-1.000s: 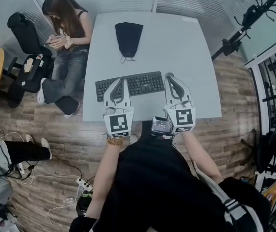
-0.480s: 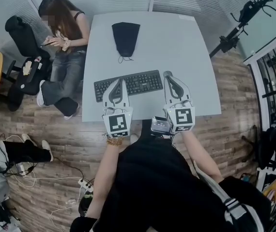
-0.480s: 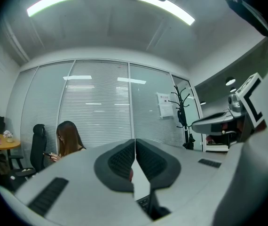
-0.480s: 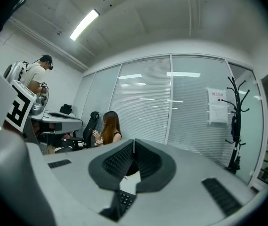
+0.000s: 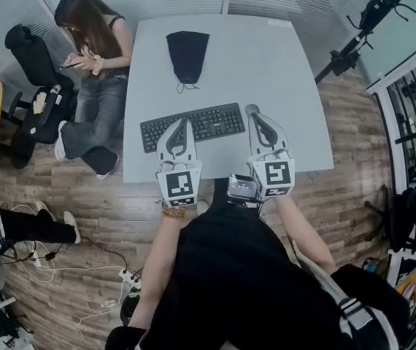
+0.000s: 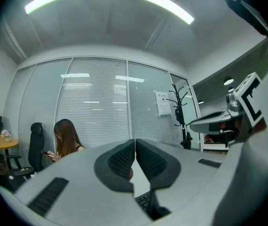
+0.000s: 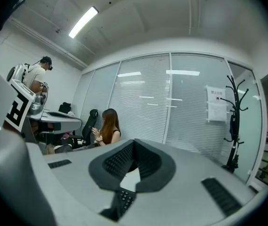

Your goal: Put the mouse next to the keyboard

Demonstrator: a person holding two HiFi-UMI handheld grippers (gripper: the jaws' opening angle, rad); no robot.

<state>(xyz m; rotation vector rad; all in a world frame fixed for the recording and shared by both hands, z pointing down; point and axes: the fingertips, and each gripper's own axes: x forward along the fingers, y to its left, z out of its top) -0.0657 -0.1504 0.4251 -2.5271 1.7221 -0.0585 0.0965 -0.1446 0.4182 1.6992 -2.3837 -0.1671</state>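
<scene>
Left gripper (image 5: 183, 122) first: its jaws are pressed together with nothing between them, and the left gripper view (image 6: 135, 141) shows the dark pads meeting in one thin seam. It hangs over the near edge of the keyboard (image 5: 192, 126), towards the keyboard's left half, pointing level across the desk (image 5: 281, 71). Right gripper (image 5: 252, 111) now, and it is the same there: jaws closed tight on nothing, the pads touching at the tip in the right gripper view (image 7: 134, 143). It sits just beside the keyboard's right end, over bare desktop.

The black keyboard lies a little askew on the near left part of the desk, close to the near edge. The mouse I cannot pick out in any view. Out by the far edge, left of the middle, a black drawstring pouch (image 5: 187, 55) lies flat, well apart from the keyboard.

Off the desk's left edge a seated person (image 5: 95, 57) bends over a phone, with a black office chair (image 5: 36, 57) behind. A black coat stand (image 7: 232, 121) rises by the blinds.
</scene>
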